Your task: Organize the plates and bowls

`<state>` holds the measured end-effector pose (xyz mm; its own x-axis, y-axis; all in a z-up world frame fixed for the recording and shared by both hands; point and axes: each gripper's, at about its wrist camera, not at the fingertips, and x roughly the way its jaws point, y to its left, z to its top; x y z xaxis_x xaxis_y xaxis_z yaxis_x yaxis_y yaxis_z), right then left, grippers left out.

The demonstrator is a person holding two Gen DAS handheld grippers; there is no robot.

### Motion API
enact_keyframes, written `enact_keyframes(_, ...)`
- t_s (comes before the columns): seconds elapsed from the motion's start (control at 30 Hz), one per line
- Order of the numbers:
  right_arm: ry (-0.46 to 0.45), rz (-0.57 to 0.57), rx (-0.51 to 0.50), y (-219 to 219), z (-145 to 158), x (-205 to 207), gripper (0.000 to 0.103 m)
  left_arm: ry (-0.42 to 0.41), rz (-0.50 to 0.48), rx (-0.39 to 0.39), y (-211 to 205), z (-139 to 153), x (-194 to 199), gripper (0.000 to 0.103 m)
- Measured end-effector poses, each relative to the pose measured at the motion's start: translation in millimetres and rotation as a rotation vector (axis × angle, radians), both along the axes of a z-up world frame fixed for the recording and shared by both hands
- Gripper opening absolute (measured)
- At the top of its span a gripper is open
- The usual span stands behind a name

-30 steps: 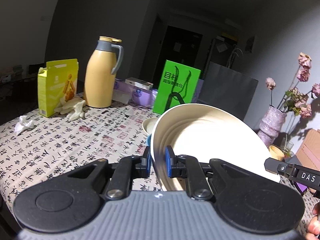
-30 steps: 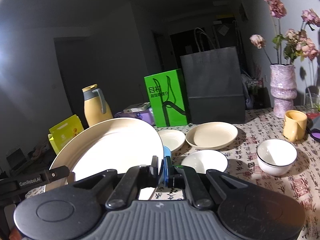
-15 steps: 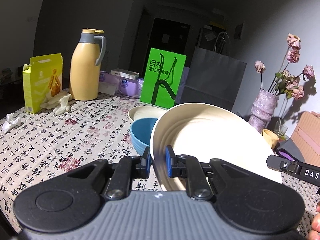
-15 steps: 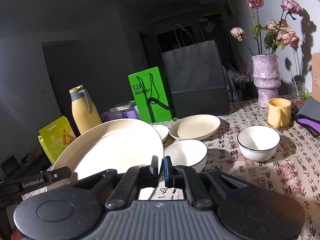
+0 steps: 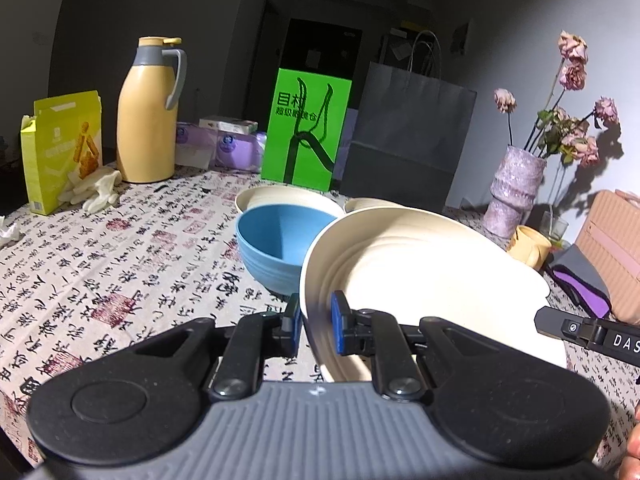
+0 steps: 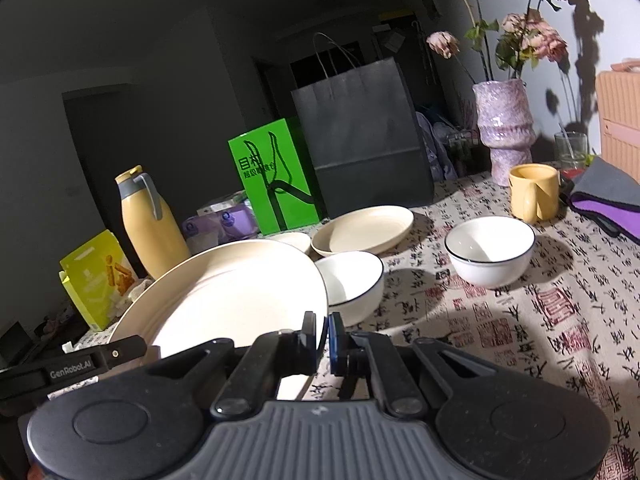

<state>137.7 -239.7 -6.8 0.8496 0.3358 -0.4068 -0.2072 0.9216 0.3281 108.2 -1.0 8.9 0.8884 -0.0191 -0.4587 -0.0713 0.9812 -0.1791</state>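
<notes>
A large cream plate (image 5: pixel 424 276) (image 6: pixel 236 296) is held above the table by both grippers at opposite rims. My left gripper (image 5: pixel 316 322) is shut on its left rim. My right gripper (image 6: pixel 322 338) is shut on its right rim. Just beyond the plate sits a blue bowl (image 5: pixel 280 248), with a cream plate (image 5: pixel 280 198) behind it. In the right wrist view a white black-rimmed bowl (image 6: pixel 352 284) stands close behind the held plate, a second white bowl (image 6: pixel 490 250) sits further right, and a cream plate (image 6: pixel 362 230) lies at the back.
On the patterned tablecloth (image 5: pixel 100 264) stand a yellow thermos (image 5: pixel 148 112), a yellow box (image 5: pixel 60 148), a green bag (image 5: pixel 306 128), a dark paper bag (image 6: pixel 360 136), a purple vase with dried flowers (image 6: pixel 504 128) and a yellow mug (image 6: pixel 534 192). A purple-grey cloth (image 6: pixel 604 196) lies far right.
Both grippers have sunk toward the table with the large plate between them. The blue bowl has come into sight past the plate, and the white bowls look nearer.
</notes>
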Motion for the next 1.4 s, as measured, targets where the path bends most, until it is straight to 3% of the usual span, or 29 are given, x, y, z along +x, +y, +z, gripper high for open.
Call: enact_keyframes(1.4,0.127,-0.074,-0.008,-28,-59,-2,0.006,0.143,-0.097,0.016,-26,-61,17,0.015)
